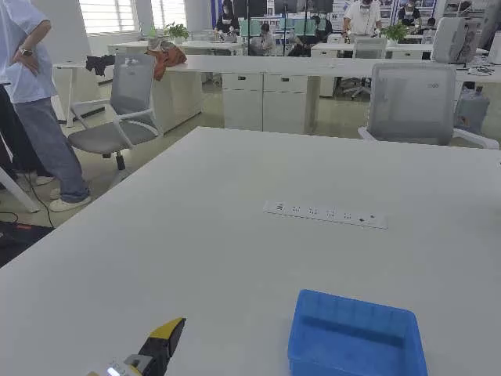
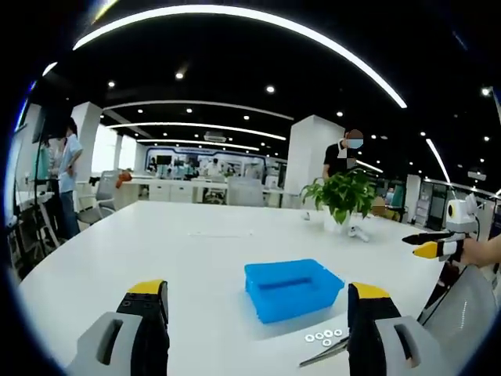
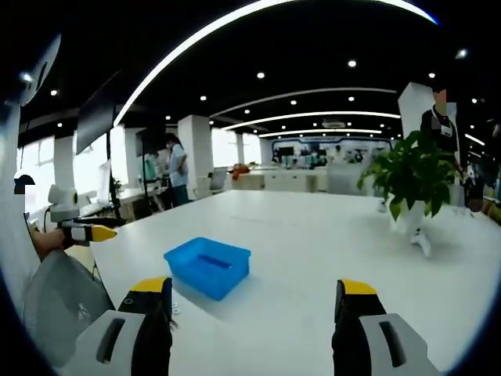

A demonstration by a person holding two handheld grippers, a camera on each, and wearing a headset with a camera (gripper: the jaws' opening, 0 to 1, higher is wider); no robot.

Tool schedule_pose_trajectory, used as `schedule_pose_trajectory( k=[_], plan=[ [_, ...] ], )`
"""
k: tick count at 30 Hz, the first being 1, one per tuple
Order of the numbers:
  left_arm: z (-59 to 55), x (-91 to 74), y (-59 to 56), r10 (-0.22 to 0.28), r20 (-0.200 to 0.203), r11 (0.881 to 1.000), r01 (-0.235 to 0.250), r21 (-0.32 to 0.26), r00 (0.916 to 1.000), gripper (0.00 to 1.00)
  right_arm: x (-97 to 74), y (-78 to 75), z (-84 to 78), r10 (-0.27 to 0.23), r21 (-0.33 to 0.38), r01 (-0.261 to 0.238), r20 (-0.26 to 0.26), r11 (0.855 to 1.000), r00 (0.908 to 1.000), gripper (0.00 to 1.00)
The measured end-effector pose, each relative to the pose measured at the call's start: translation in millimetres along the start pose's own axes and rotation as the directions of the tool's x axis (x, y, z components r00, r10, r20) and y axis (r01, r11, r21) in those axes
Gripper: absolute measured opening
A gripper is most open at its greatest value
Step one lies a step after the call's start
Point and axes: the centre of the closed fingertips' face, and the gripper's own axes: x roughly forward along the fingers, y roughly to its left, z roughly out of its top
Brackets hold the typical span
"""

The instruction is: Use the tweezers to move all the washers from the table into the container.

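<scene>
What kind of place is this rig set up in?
Probably an open-plan office, perhaps a lab: long white desks, mesh swivel chairs, a potted plant, and people at workstations in the back.

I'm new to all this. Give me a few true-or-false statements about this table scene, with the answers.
1. The washers lie on the table beside the tweezers. True.
2. The left claw grips the tweezers. False: it is open, and the tweezers lie on the table.
3. The blue container looks empty. True.
4. The potted plant stands inside the container. False: it stands on the table beyond it.
</scene>
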Motion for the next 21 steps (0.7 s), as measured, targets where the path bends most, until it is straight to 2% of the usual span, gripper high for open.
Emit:
schedule_pose_trajectory(
  k=[13,21],
  plan=[
    [-2.6,1.6,-3.6,-0.021,-0.014,1.000,0.021,-0.002,0.9997,0.96,-0.5,-5.5,-2.5,-0.006,-0.006,0.006,-0.004,1.000,1.0000,0.84],
    [-3.8,2.2,-4.3,-0.025,-0.020,1.000,0.025,-0.002,0.9995,0.96,0.7,-2.8,-4.1,0.005,-0.011,-0.005,-0.014,1.000,0.9999,0.83]
  ],
)
